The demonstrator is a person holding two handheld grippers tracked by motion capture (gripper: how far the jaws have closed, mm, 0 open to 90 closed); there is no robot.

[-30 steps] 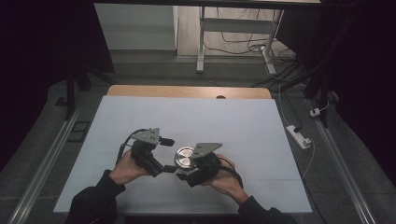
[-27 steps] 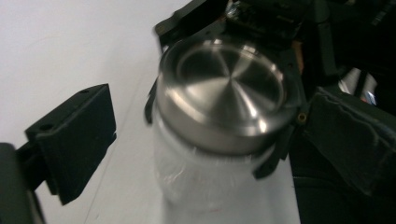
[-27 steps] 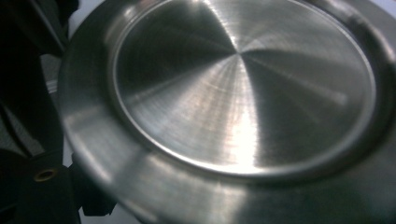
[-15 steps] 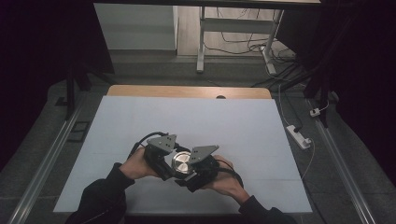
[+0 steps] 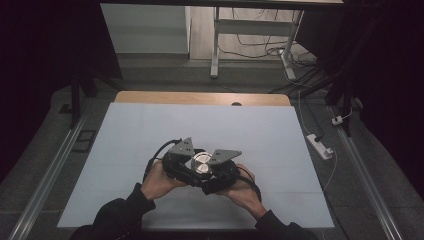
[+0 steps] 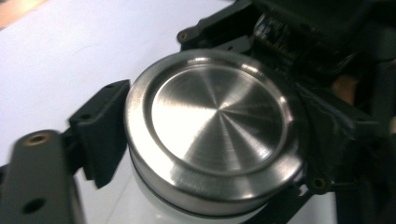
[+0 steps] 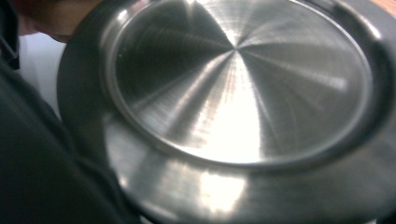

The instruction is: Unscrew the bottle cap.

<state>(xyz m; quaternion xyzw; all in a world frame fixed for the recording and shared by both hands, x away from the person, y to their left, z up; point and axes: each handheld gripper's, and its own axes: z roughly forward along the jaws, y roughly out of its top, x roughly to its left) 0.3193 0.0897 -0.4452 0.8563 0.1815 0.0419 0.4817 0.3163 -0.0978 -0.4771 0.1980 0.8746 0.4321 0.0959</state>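
Note:
A small jar with a brushed metal lid (image 5: 202,162) is held low over the white table top (image 5: 280,135). My right gripper (image 5: 213,170) is shut on the jar from the right. My left gripper (image 5: 192,165) has come in from the left. Its jaws have just been opening a little, with the lid (image 6: 215,126) still between them. One black finger (image 6: 100,135) touches the lid's rim, and the right gripper's body (image 6: 299,37) sits behind. In the right gripper view the lid (image 7: 243,88) looms very close, with a pale jar body under it.
The white sheet covers a wooden table (image 5: 200,97). A white power strip (image 5: 320,146) with its cable lies off the table's right edge. Table legs (image 5: 215,45) and loose cables stand on the floor beyond.
My left gripper moved right from open table to the jar, and its wide jaws closed around the lid. The right gripper kept holding the jar in place.

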